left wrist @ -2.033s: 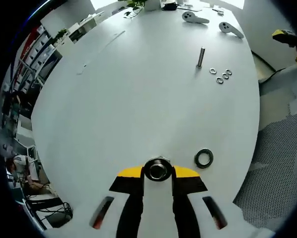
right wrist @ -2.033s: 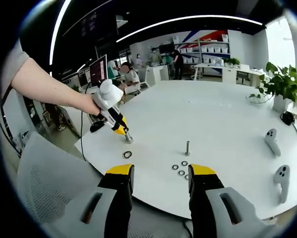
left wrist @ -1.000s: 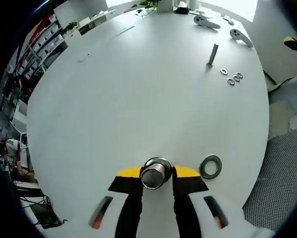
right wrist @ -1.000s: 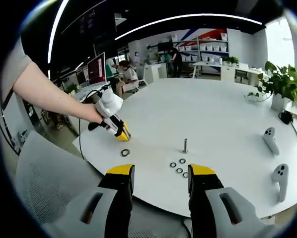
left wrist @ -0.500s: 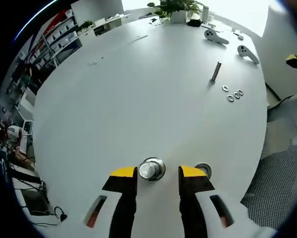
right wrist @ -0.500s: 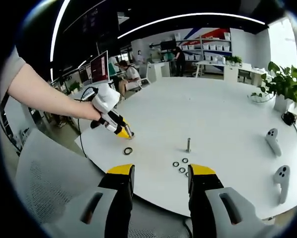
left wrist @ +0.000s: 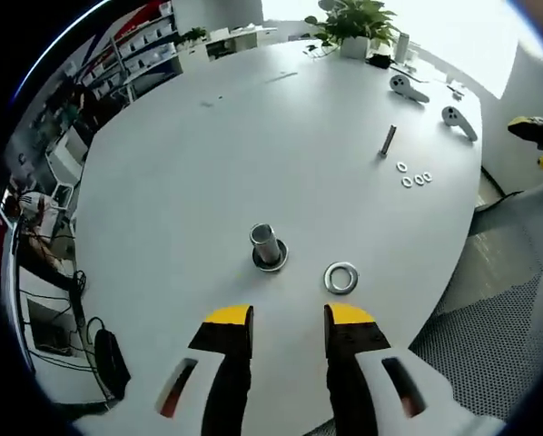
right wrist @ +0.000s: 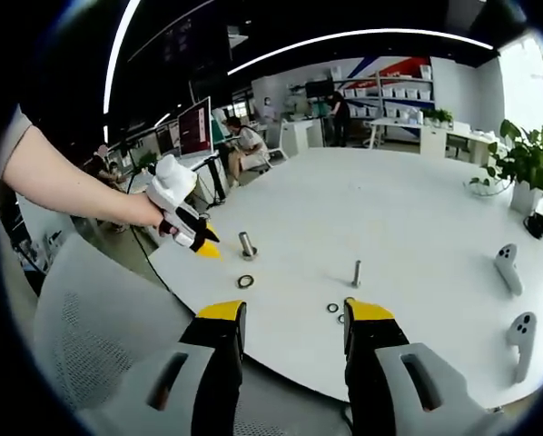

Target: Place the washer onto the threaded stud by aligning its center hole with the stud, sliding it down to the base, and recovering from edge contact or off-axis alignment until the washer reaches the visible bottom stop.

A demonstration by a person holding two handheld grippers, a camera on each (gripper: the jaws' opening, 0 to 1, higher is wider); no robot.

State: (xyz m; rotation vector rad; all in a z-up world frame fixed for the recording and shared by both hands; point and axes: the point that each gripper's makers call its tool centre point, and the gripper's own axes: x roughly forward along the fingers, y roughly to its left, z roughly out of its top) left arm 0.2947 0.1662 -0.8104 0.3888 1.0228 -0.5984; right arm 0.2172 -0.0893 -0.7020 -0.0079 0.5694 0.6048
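Big round white table (left wrist: pixel 208 154) in an open office, shelves along the back wall. Stud (left wrist: pixel 266 245) stands upright, washer (left wrist: pixel 341 277) flat just beside it. Left gripper (left wrist: pixel 288 316) and right gripper (right wrist: pixel 290 313) both gape, empty.

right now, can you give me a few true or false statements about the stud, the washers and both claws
1. The short, thick silver threaded stud stands upright on the white round table. True.
2. The large silver washer is seated on that stud. False: it lies flat on the table beside it, apart from it.
3. The left claw grips the stud. False: it is open and empty, with the stud standing free ahead of it.
4. A thin grey bolt stands farther off with small silver washers beside it. True.
5. The right claw holds a small washer. False: it is open with nothing in it.
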